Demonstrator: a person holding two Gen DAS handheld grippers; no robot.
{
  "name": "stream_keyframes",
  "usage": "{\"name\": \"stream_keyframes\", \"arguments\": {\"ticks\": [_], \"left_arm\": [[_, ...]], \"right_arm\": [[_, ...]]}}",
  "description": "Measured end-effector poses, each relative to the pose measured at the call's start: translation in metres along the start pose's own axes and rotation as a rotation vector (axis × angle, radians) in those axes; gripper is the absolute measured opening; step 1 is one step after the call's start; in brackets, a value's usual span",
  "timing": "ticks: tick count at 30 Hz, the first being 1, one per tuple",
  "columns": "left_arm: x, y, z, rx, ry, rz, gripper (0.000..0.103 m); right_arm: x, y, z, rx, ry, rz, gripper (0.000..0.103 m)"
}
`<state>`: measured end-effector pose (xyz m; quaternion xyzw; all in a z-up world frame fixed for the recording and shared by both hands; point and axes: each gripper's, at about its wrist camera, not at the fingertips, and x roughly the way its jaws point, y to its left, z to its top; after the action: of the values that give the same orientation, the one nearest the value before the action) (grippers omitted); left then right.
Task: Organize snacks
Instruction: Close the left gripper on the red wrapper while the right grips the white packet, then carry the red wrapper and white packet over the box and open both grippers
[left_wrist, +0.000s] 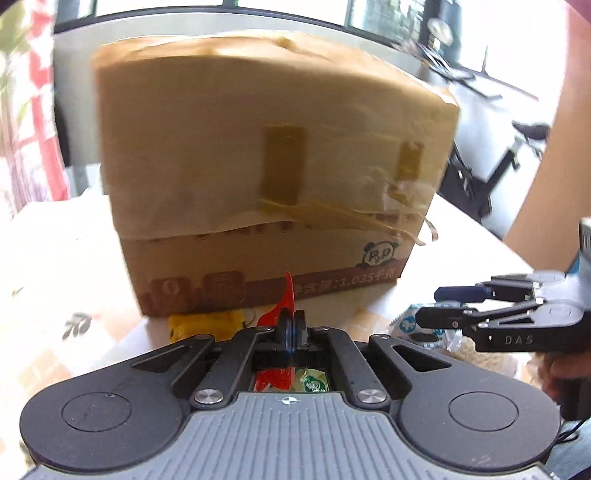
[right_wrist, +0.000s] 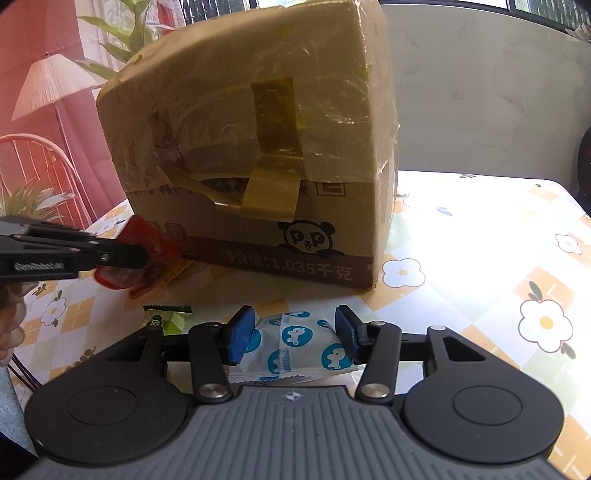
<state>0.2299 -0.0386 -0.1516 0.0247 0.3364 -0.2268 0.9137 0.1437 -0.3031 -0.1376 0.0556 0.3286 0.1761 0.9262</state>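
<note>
Taped cardboard box (right_wrist: 251, 155) on floral tablecloth (right_wrist: 480, 236); snack packets in front of it.
Left gripper (left_wrist: 291, 325): jaws fully closed, pinching a red snack packet (right_wrist: 136, 258) clear of the cloth, near the box's lower left corner. Right gripper (right_wrist: 291, 334): jaws part-way apart around a white packet with blue prints (right_wrist: 295, 343), blue pads at its sides; firm contact cannot be told. Green packet (right_wrist: 170, 317) lies flat just beside it.
</note>
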Motion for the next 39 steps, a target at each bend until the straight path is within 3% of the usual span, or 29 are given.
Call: {"name": "stream_keyframes", "arguments": {"ticks": [3,4,5,6,8,11,14,15,17,22,26,32,39], "left_arm": [[-0.013,0.007,-0.002,-0.043,-0.020,0.004,0.001],[-0.016,0.009,-0.003,-0.052,-0.026,0.005,0.001],[-0.019,0.009,-0.004,-0.057,-0.029,0.006,0.001],[-0.021,0.010,-0.005,-0.062,-0.031,0.007,0.001],[-0.023,0.012,-0.007,-0.073,-0.028,0.007,0.001],[-0.030,0.014,-0.011,-0.092,-0.027,0.007,0.001],[-0.033,0.016,-0.014,-0.109,-0.028,0.004,0.001],[-0.034,0.017,-0.014,-0.113,-0.028,0.005,0.001],[-0.034,0.017,-0.015,-0.117,-0.028,0.004,0.001],[-0.037,0.019,-0.016,-0.121,-0.025,0.014,0.001],[-0.039,0.022,-0.019,-0.135,-0.024,0.014,0.001],[-0.046,0.025,-0.017,-0.146,-0.043,0.004,0.001],[-0.076,0.024,0.010,-0.118,-0.145,-0.032,0.001]], "right_arm": [[-0.006,0.003,0.002,-0.001,-0.008,0.010,0.048],[-0.007,0.003,0.002,-0.003,-0.012,0.014,0.041],[-0.008,0.002,0.002,-0.006,-0.014,0.004,0.016],[-0.009,0.002,0.004,-0.007,-0.008,0.001,0.006],[-0.007,0.001,0.004,-0.002,0.008,-0.001,0.007],[-0.005,0.002,0.005,0.010,0.057,0.013,0.015],[-0.010,0.005,0.004,0.004,0.042,0.010,0.049],[-0.010,0.006,0.005,-0.003,0.036,0.021,0.056],[-0.004,0.014,0.007,-0.036,0.047,0.030,0.059],[0.024,0.031,0.012,-0.153,0.120,0.027,0.059],[0.040,0.029,0.004,-0.126,0.170,0.035,0.052],[0.023,0.035,0.001,-0.103,0.128,0.072,0.049],[-0.023,0.041,0.034,-0.064,-0.032,0.124,0.049]]}}
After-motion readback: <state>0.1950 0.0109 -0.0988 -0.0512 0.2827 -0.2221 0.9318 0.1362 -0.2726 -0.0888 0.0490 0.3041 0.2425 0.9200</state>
